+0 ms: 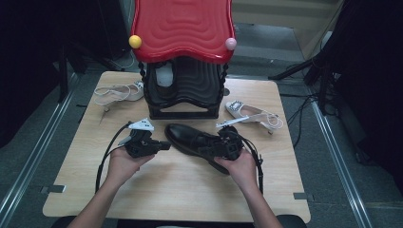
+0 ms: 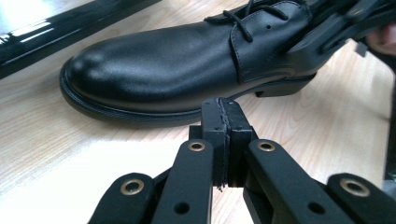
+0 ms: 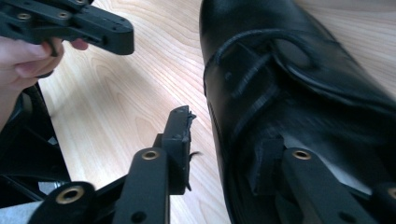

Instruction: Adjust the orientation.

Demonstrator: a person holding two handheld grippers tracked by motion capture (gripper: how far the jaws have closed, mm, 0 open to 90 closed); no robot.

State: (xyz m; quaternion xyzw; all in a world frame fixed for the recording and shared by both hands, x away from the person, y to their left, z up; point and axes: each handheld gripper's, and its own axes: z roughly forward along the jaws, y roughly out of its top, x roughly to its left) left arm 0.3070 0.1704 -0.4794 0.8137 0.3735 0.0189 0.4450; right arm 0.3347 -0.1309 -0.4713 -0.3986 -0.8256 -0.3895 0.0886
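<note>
A black leather lace-up shoe [image 1: 190, 137] lies on its sole in the middle of the wooden table [image 1: 166, 190], toe pointing left. My left gripper [image 1: 164, 145] is shut with nothing in it, its tips [image 2: 223, 116] just short of the shoe's [image 2: 163, 70] near side. My right gripper [image 1: 211, 148] is at the shoe's heel end. In the right gripper view its jaws [image 3: 224, 135] stand open astride the shoe's [image 3: 289, 84] side wall: one finger [image 3: 180, 126] is outside with a sliver of table showing, the other is inside the opening.
A black stand with a wavy red top [image 1: 183, 28] stands at the table's back centre. One white heeled sandal [image 1: 116, 92] lies at the back left, another [image 1: 252, 114] to the right, just behind the right gripper. Dark floor surrounds the table.
</note>
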